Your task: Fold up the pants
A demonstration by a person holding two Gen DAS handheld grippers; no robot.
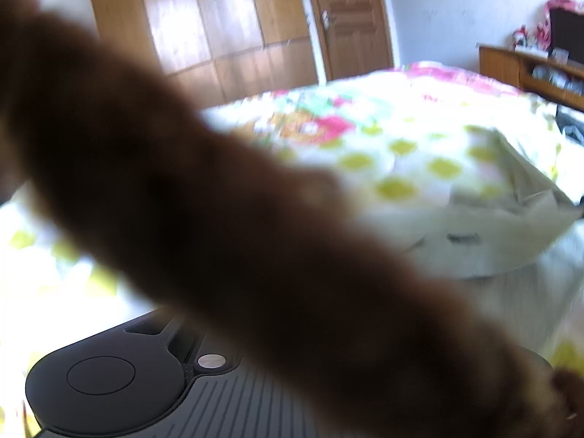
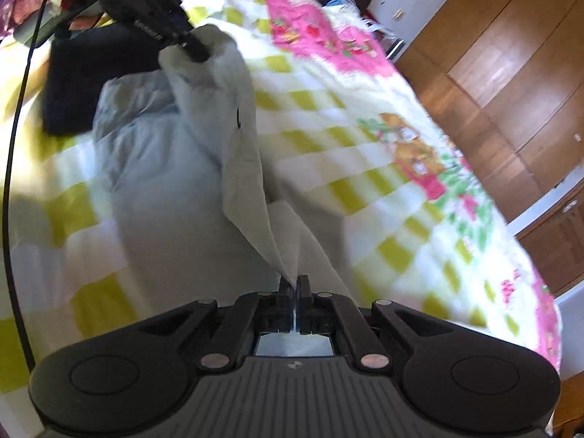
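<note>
Pale grey pants (image 2: pixel 175 189) lie stretched over a flowered, yellow-checked quilt (image 2: pixel 368 197). At the bottom of the right wrist view my right gripper (image 2: pixel 294 286) is shut on a lifted edge of the pants, and the cloth rises taut from its tips. My left gripper (image 2: pixel 193 47) appears at the top left of that view, shut on a bunched far corner of the pants. In the left wrist view a blurred brown fuzzy shape (image 1: pixel 219 200), perhaps a sleeve, crosses the lens and hides the fingers. Beyond it, part of the pants (image 1: pixel 474 248) lies on the quilt (image 1: pixel 401 138).
A dark garment (image 2: pixel 84 84) lies on the bed beside the pants, under the left gripper. A black cable (image 2: pixel 14 146) hangs down the left side. Wooden wardrobes (image 2: pixel 511 91) and a door (image 1: pixel 350 25) stand past the bed, with a wooden shelf (image 1: pixel 529 69) at the right.
</note>
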